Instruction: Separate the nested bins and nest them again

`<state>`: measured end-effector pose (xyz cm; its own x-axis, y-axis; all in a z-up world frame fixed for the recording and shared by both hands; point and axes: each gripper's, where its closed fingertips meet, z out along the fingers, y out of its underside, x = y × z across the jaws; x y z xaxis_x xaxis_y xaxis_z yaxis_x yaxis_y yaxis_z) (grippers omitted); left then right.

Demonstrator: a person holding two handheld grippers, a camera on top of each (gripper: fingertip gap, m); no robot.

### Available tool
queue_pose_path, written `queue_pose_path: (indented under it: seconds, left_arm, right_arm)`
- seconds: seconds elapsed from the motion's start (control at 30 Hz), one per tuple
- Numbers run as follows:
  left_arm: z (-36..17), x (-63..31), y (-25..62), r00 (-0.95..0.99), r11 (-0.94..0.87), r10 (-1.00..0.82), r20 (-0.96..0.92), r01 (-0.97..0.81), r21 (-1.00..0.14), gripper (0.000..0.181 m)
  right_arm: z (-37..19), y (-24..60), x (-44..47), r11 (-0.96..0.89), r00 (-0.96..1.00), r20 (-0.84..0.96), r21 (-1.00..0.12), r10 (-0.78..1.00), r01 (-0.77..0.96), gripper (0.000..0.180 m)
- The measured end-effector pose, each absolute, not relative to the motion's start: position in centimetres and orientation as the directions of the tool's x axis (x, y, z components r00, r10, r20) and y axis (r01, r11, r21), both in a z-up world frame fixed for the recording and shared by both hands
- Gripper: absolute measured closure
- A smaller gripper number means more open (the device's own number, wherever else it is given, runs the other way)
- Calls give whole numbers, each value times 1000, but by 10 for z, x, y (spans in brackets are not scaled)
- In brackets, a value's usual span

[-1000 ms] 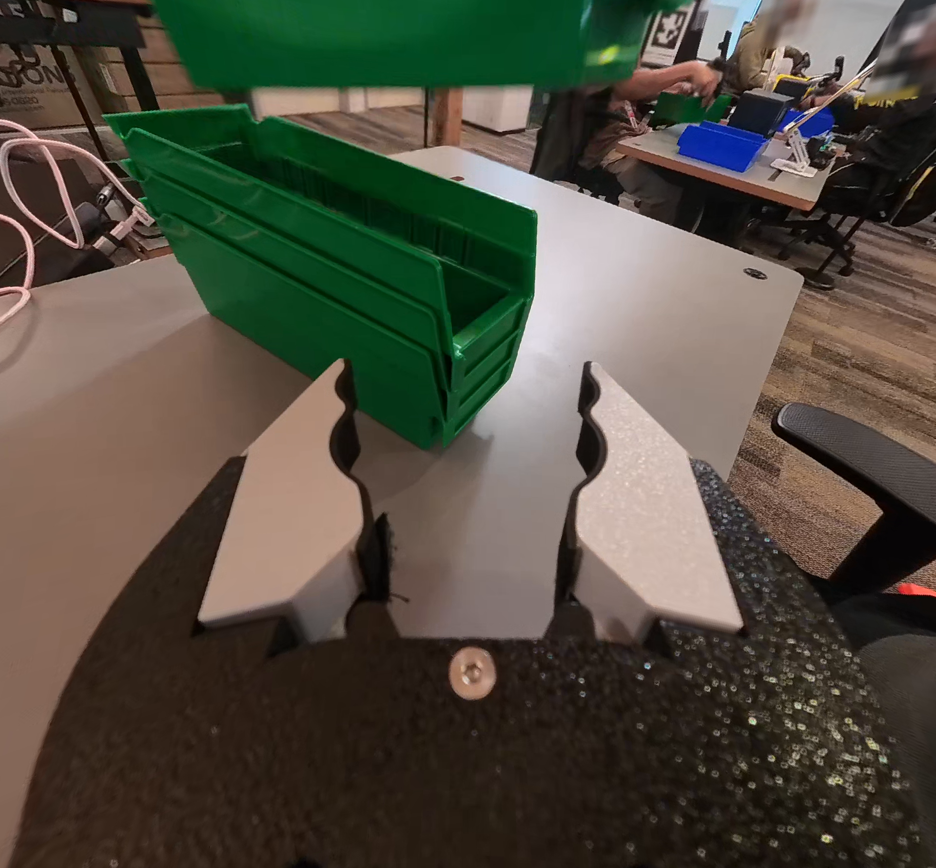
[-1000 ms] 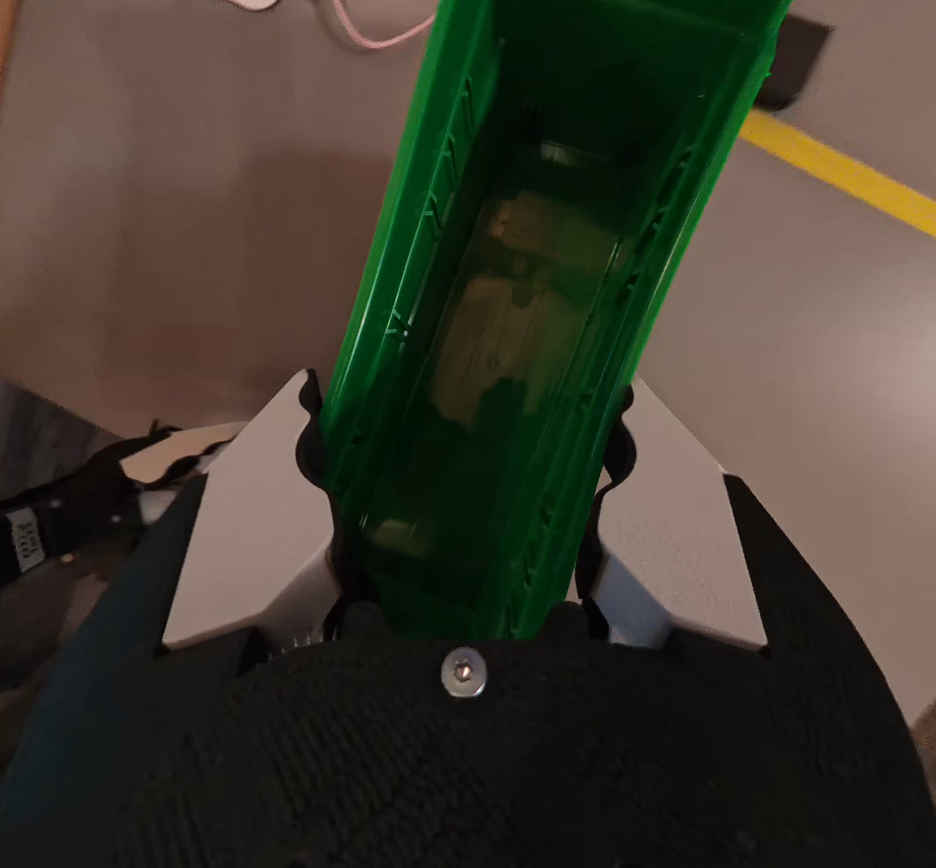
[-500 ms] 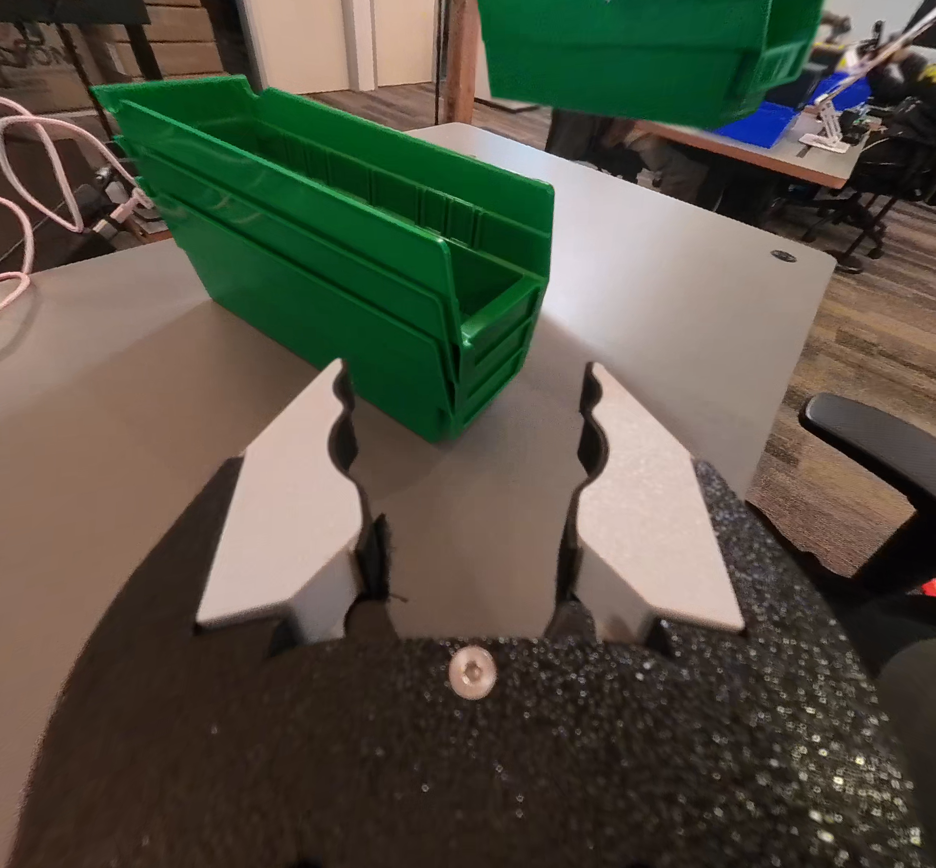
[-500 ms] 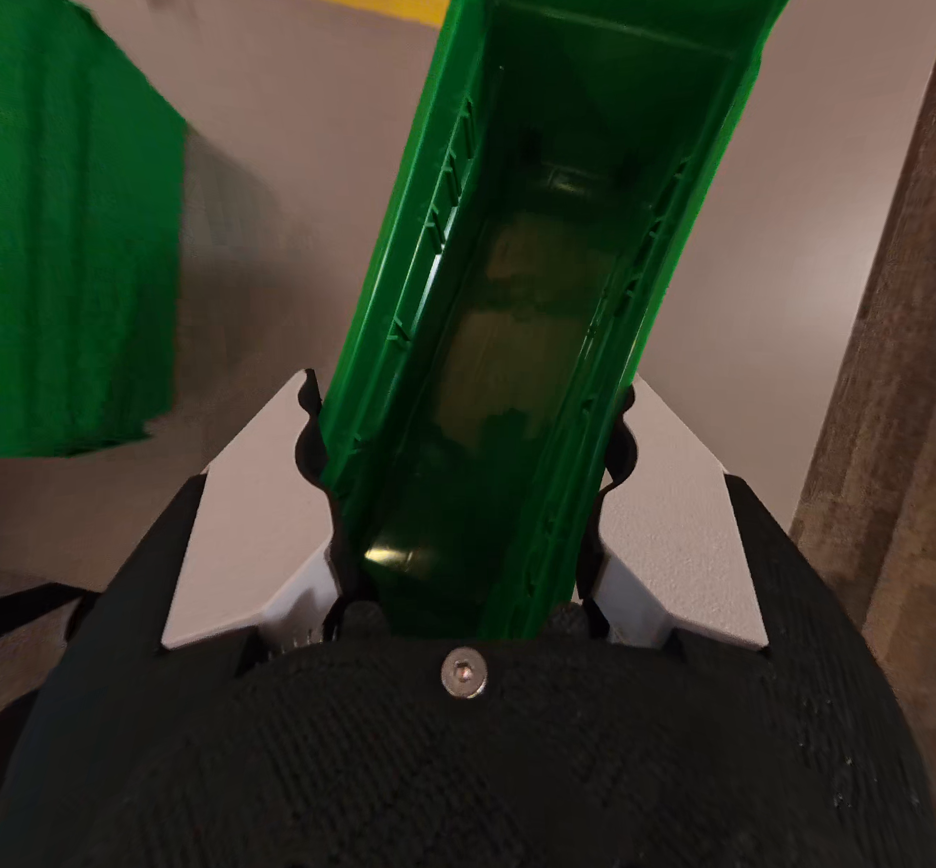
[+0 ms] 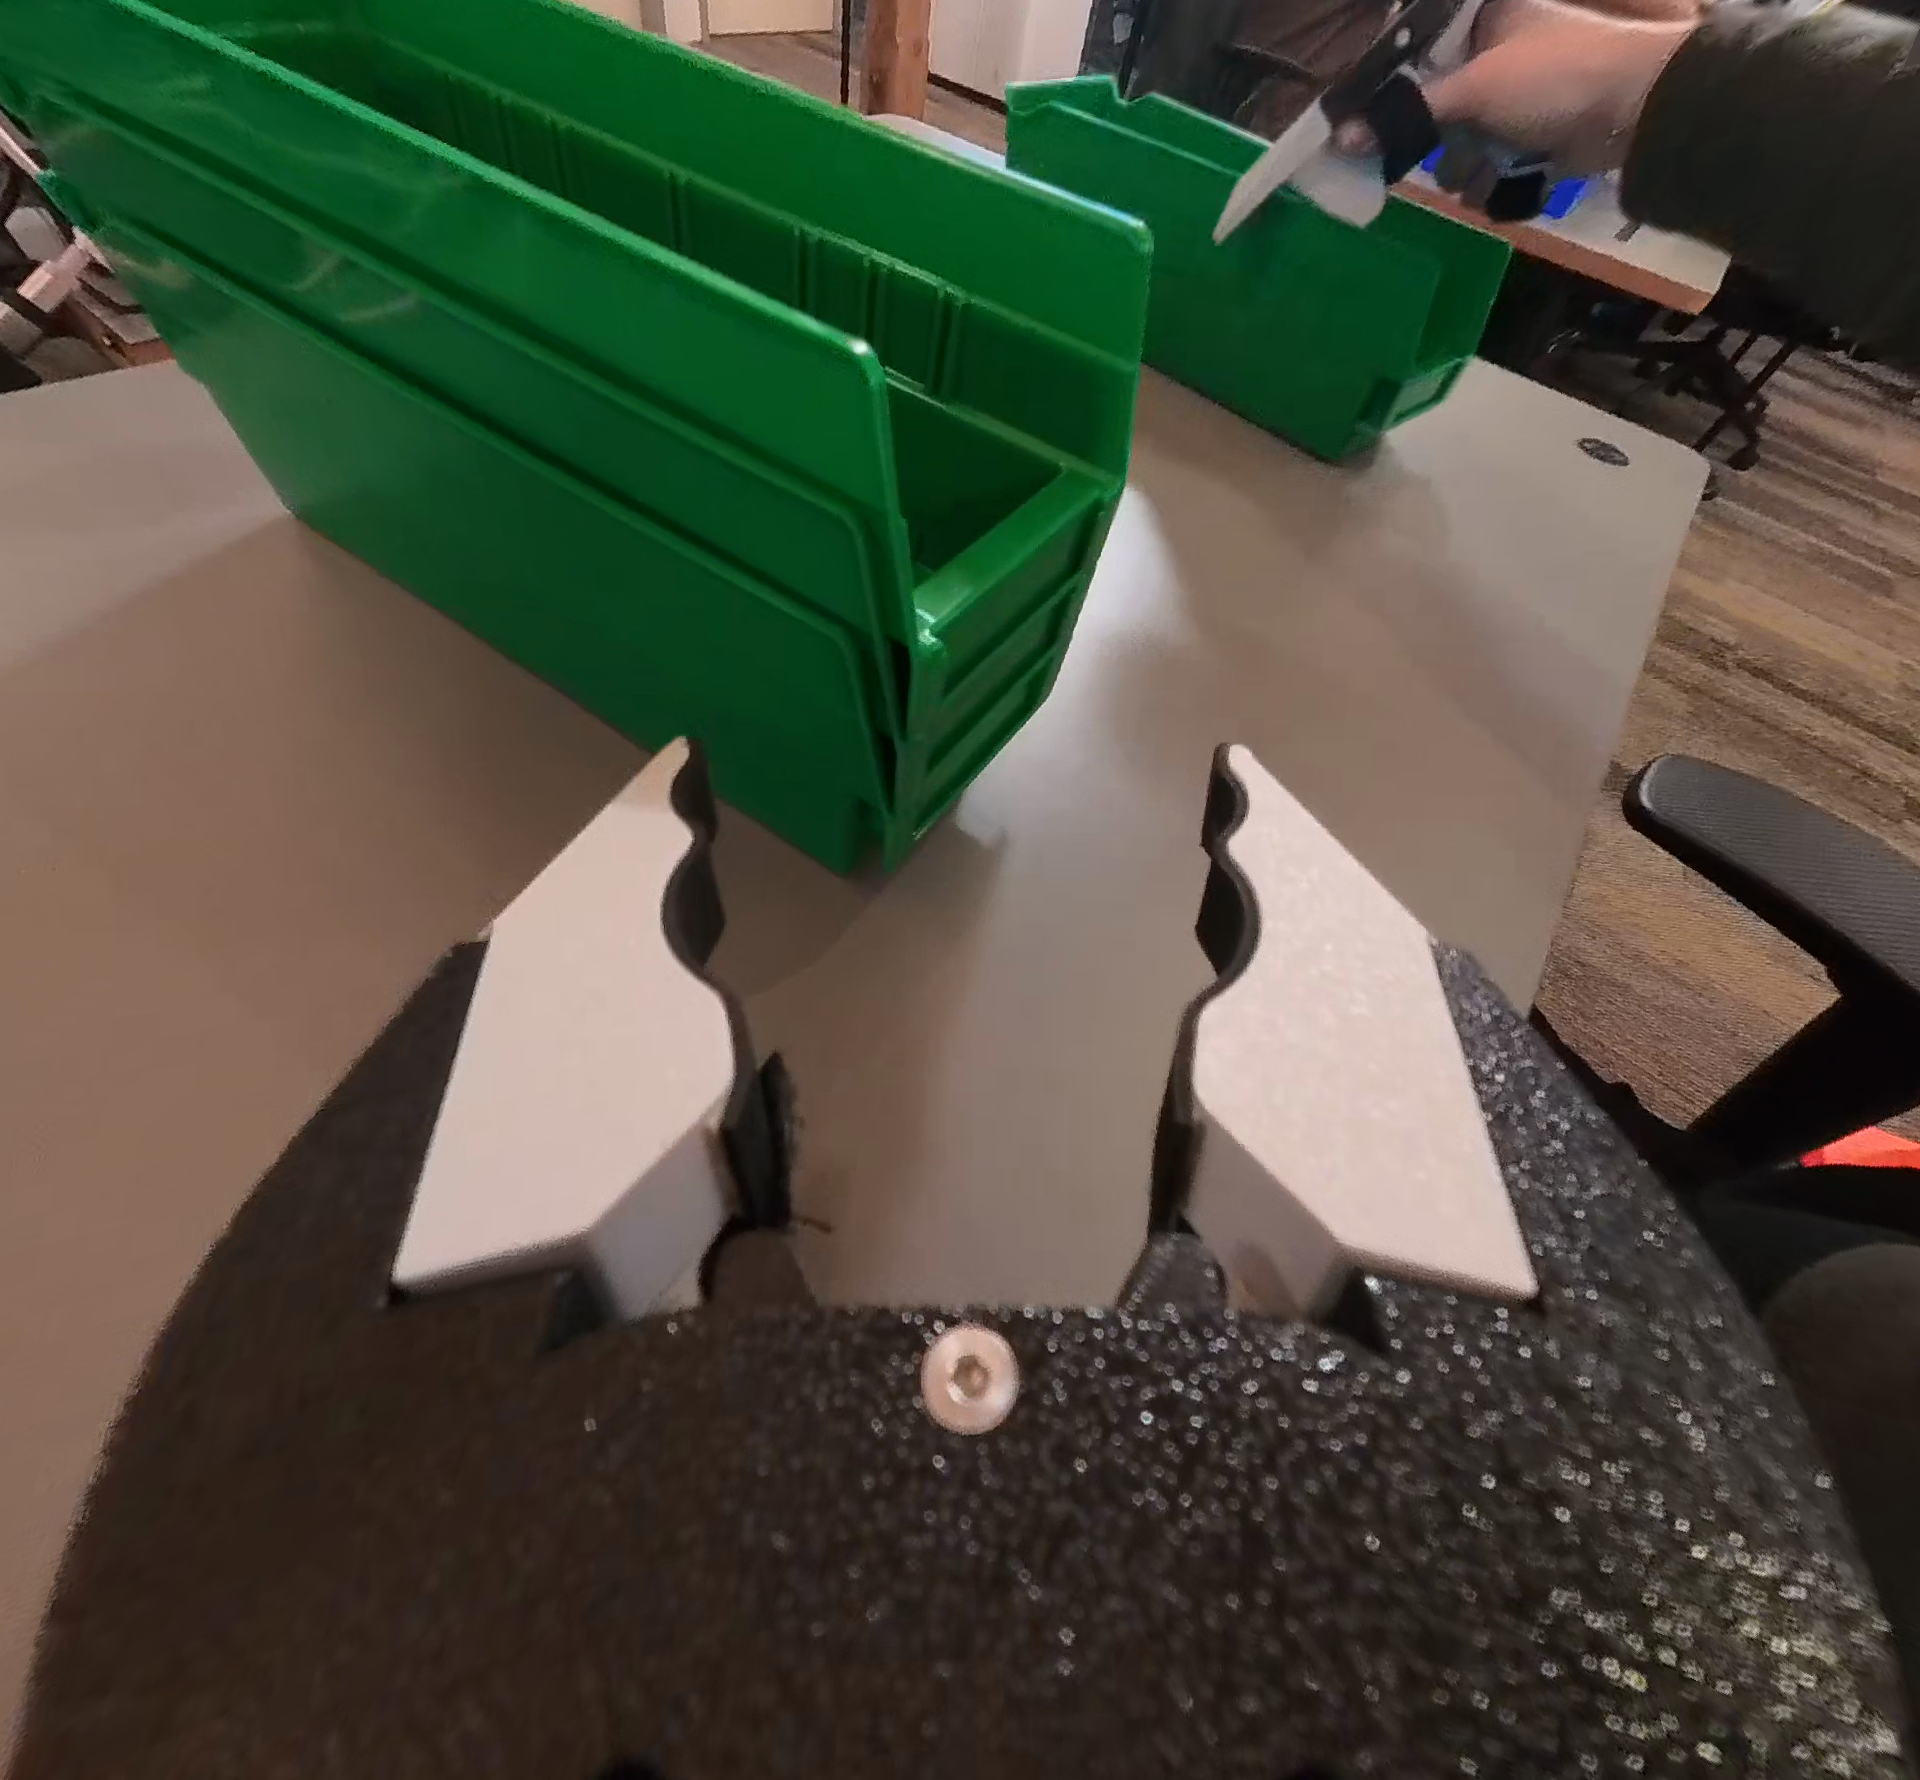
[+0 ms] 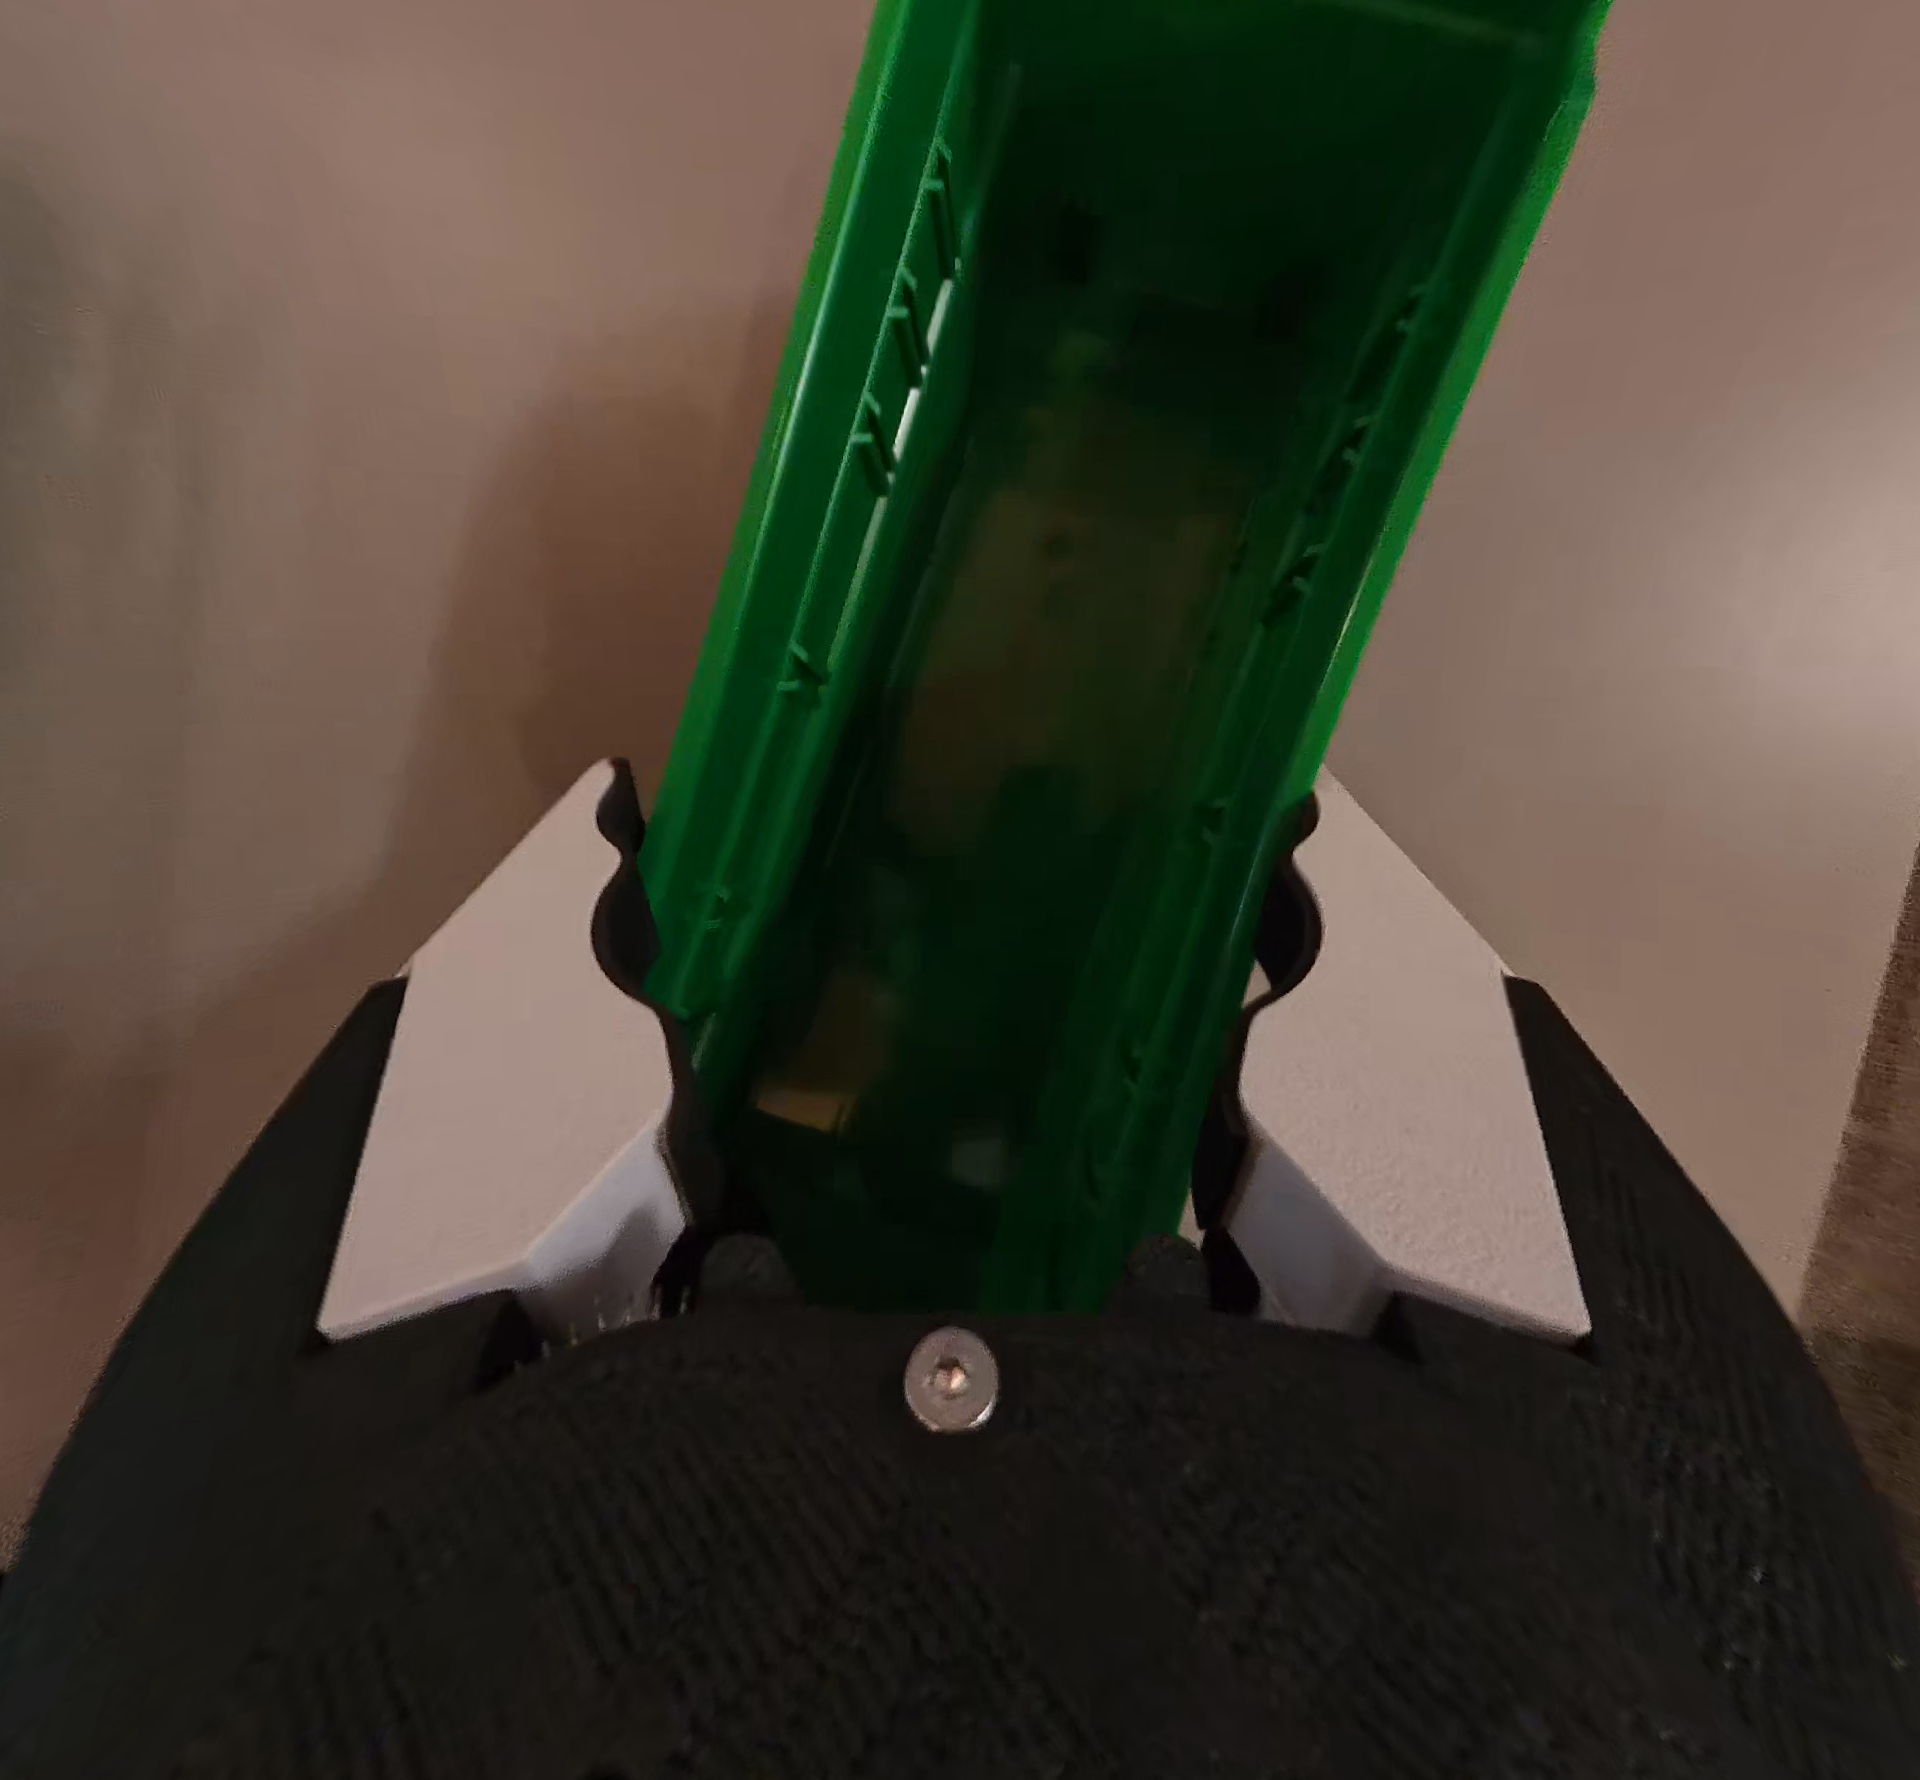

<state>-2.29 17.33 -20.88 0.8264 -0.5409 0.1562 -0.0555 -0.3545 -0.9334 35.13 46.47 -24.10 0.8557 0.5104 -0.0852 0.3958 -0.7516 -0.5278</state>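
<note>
A stack of nested green bins point(image 5: 582, 442) stands on the grey table point(image 5: 1299, 670), just ahead and left of my left gripper point(image 5: 956, 774). That gripper is open and empty, low over the table. My right gripper point(image 6: 961, 795) is shut on a single green bin point(image 6: 1101, 587), its fingers clamping both long walls at the near end. In the left wrist view that single bin point(image 5: 1288, 317) sits low at the table's far right, with the right gripper point(image 5: 1309, 182) over its rim. I cannot tell whether it touches the table.
A black chair armrest point(image 5: 1787, 889) stands off the table's right edge. The table edge and wood floor point(image 5: 1808, 608) lie to the right. People sit at a far desk with a blue bin. A strip of floor point(image 6: 1870, 1055) shows at the right.
The right gripper has carried the single bin from high above the stack down to the table's far right side. My left gripper stayed open and moved slightly closer to the stack.
</note>
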Motion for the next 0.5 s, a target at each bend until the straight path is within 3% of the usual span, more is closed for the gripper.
queue_pose_path:
  seconds: [0.23, 0.37, 0.5]
  left_arm:
    - [-210, -21, 174, 829, -359, -537, 156, -58, -931, 84]
    - [-206, -23, 174, 833, -348, -532, 155, -47, -936, 82]
    - [-203, -25, 172, 831, -343, -534, 159, -40, -939, 82]
  right_arm:
    - [-225, 468, 357, -778, 901, -20, -513, 434, 363, 22]
    - [-157, 466, 287, -713, 879, -105, -633, 465, 301, 20]
    - [-113, 423, 167, -673, 762, -177, -619, 622, 405, 20]
